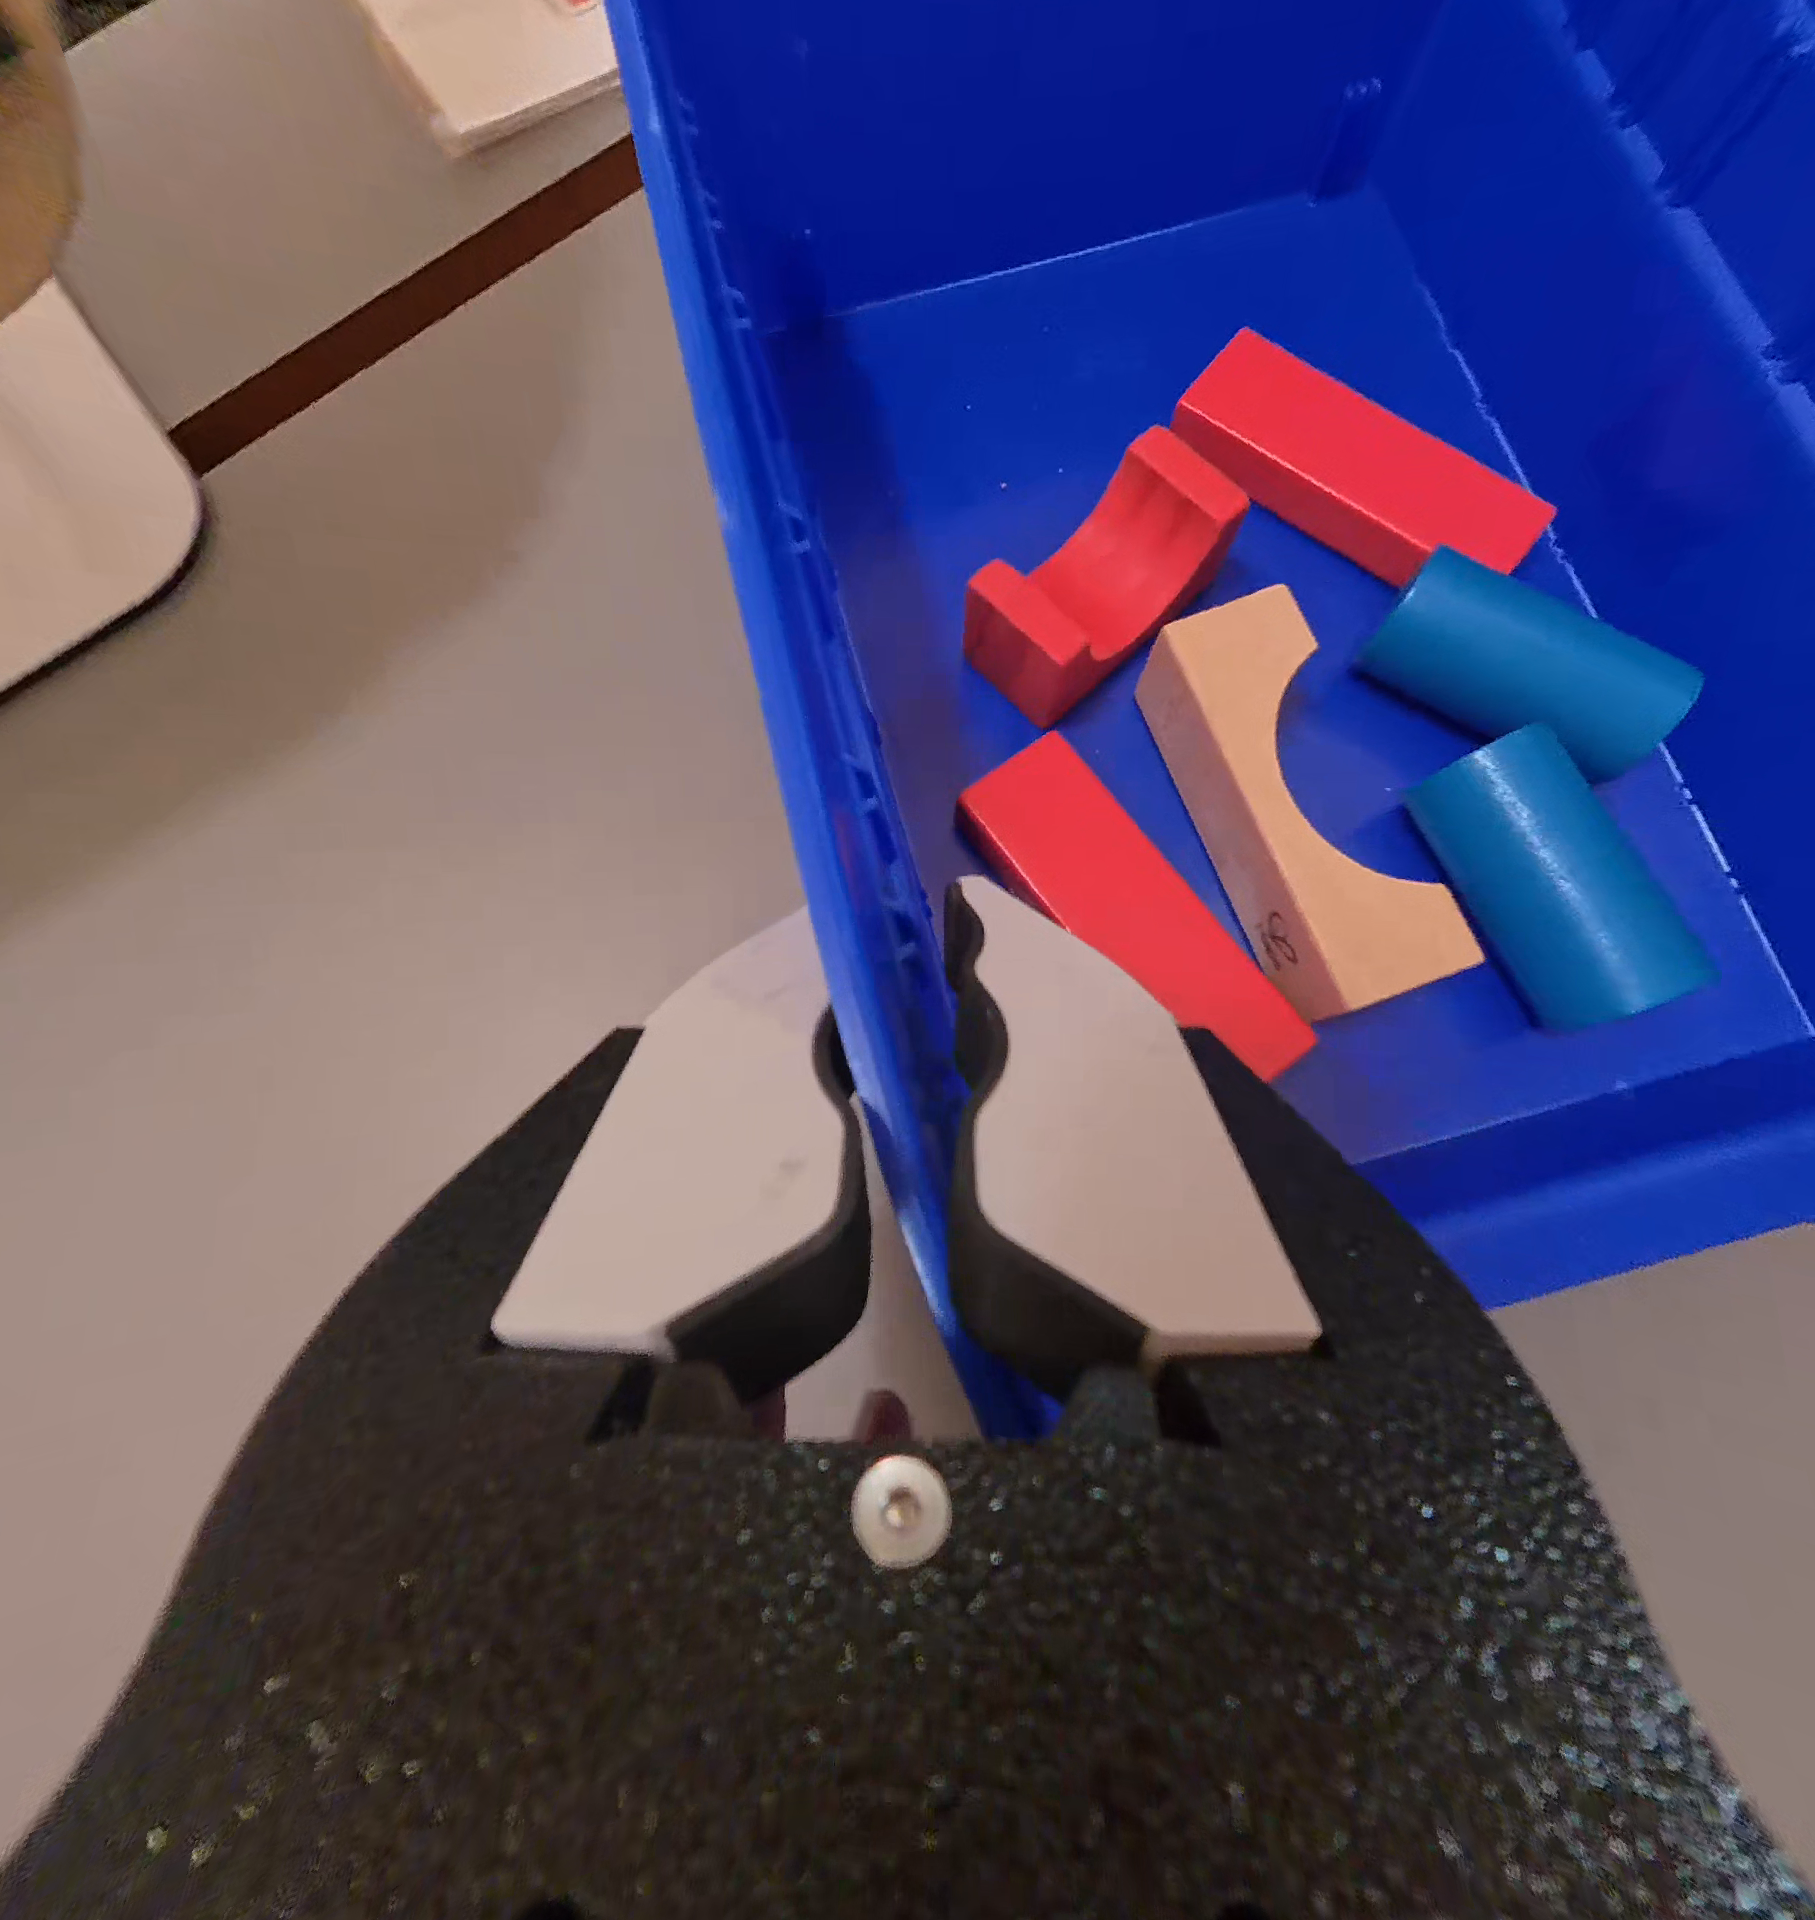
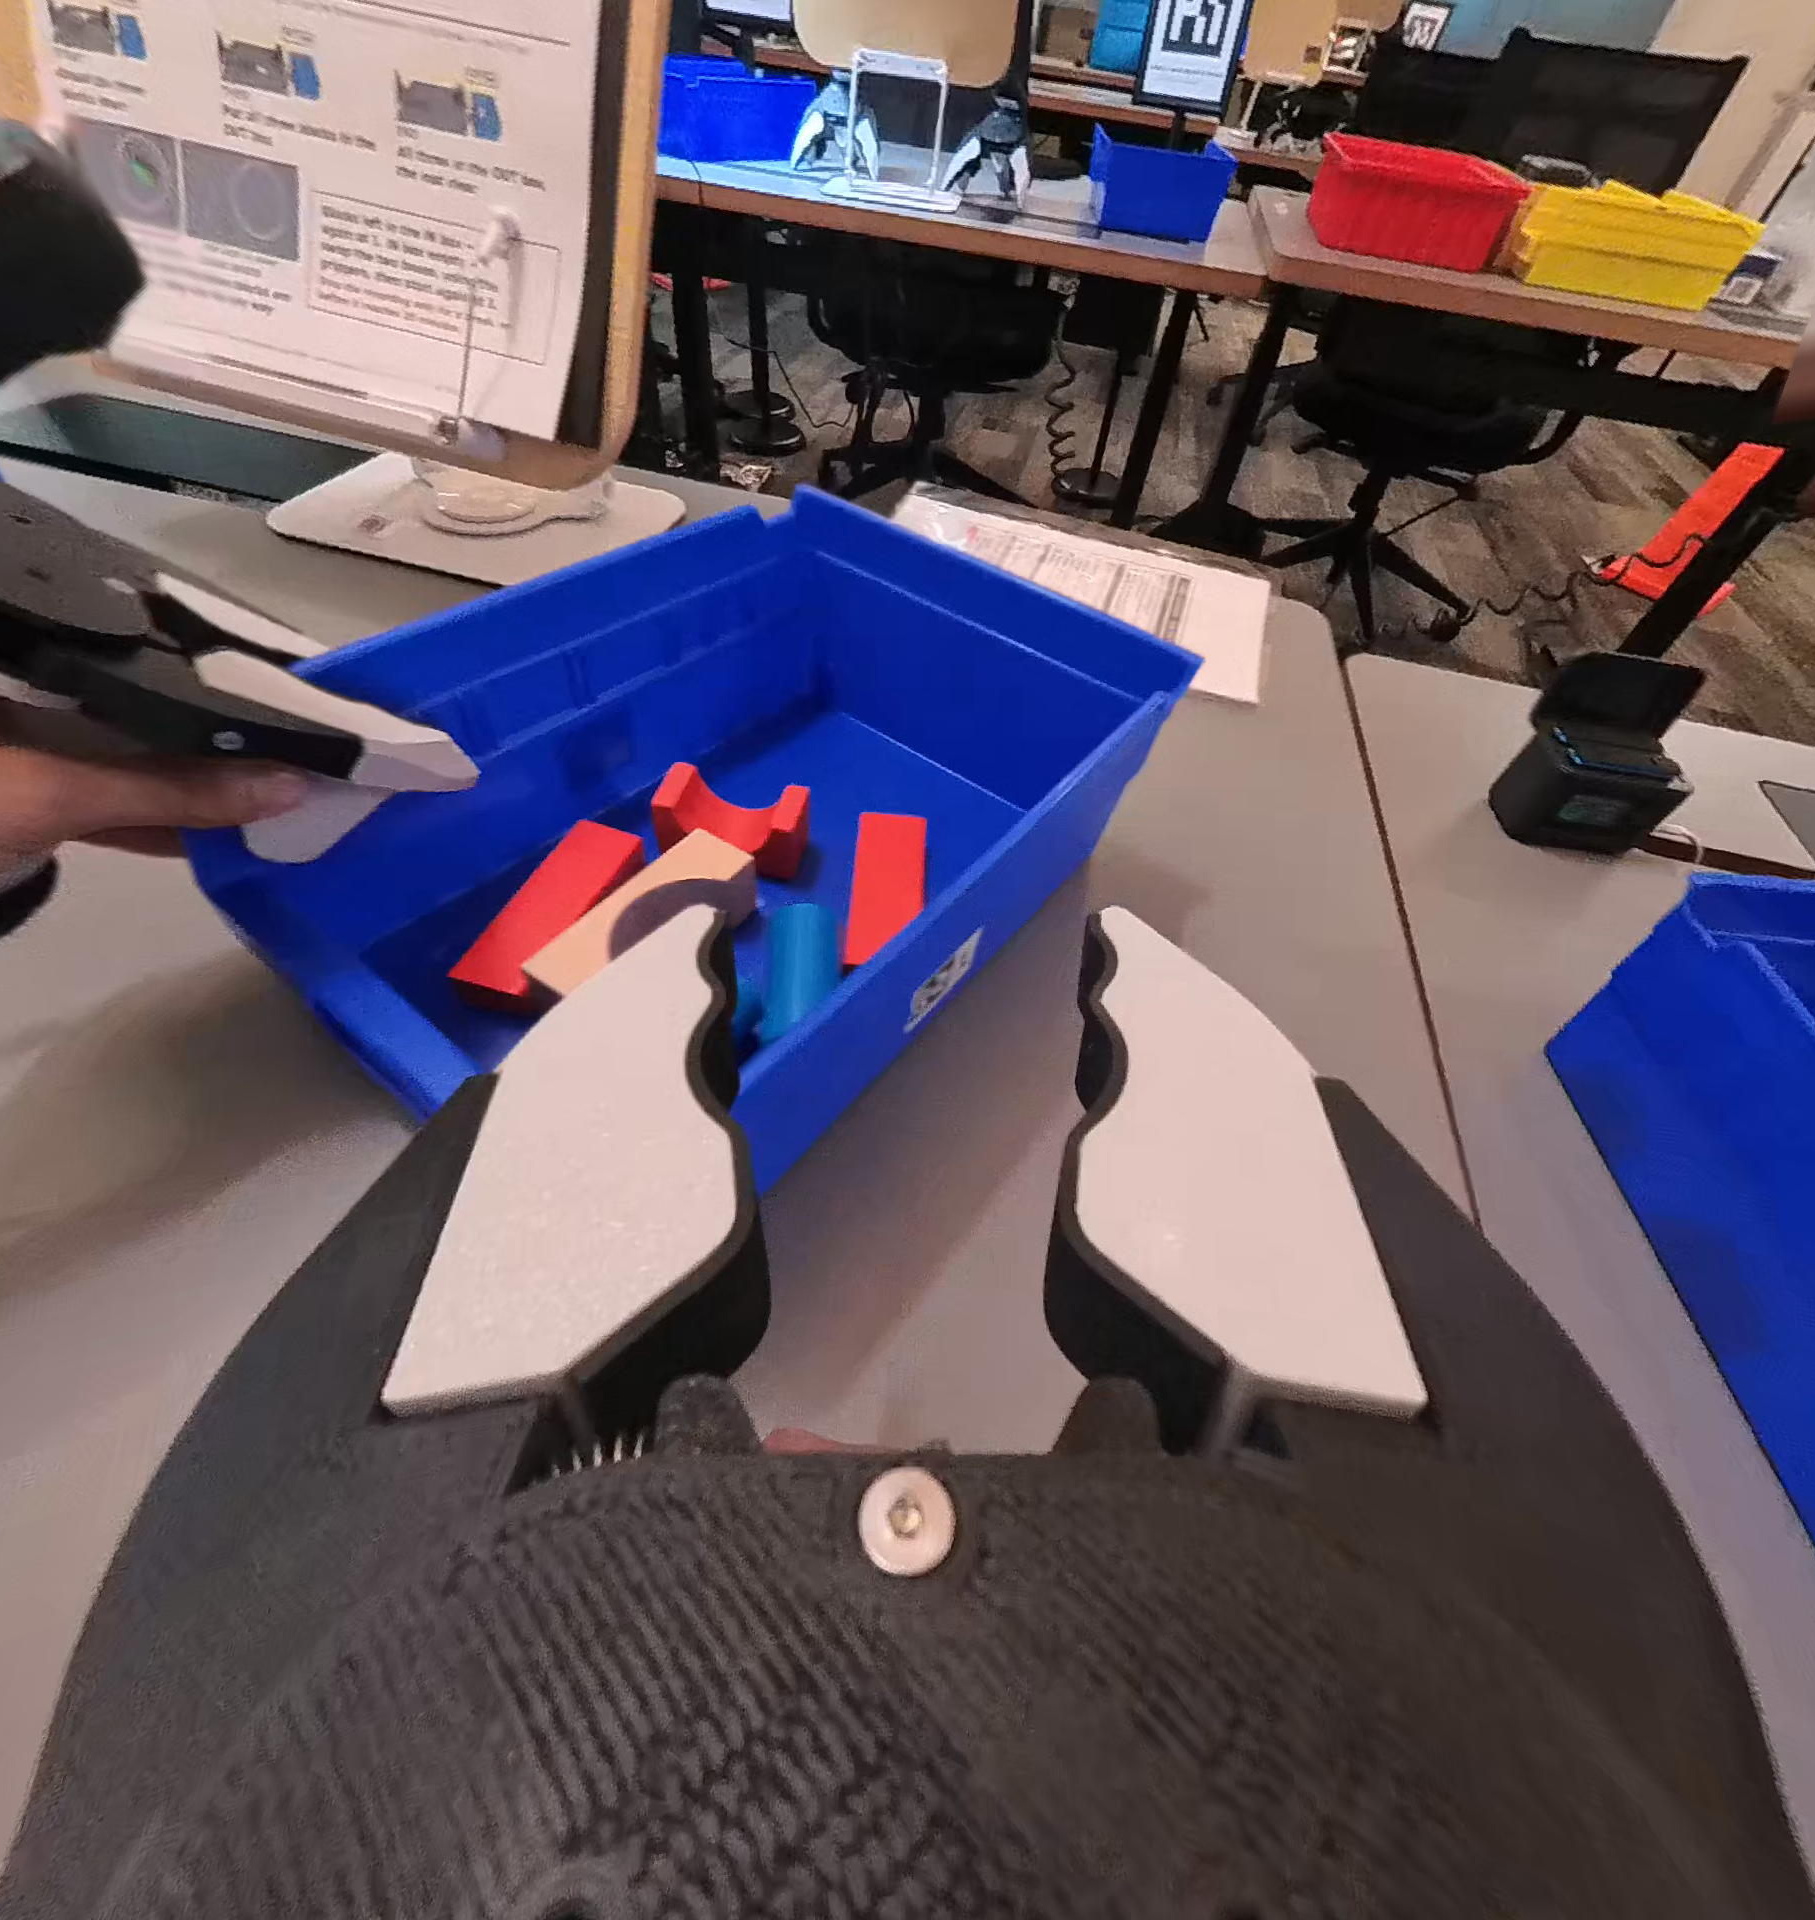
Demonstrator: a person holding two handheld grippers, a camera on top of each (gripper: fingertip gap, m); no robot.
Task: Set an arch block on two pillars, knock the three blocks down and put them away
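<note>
Left gripper (image 1: 898, 1039): fingers (image 1: 1048, 1122) pinching the side wall of the blue bin (image 1: 778, 499), one finger outside, one inside, nearly closed on the rim. Bin tilting, lifted at that side off the grey worktop (image 2: 1246, 935). Inside: two red bars (image 1: 1131, 894), a red arch block (image 1: 1100, 571), a tan arch block (image 1: 1287, 821), two teal cylinders (image 1: 1557, 873). Right gripper (image 2: 908, 935): fingers (image 2: 612, 1122) spread wide, holding nothing, hovering just beside the bin's near wall.
</note>
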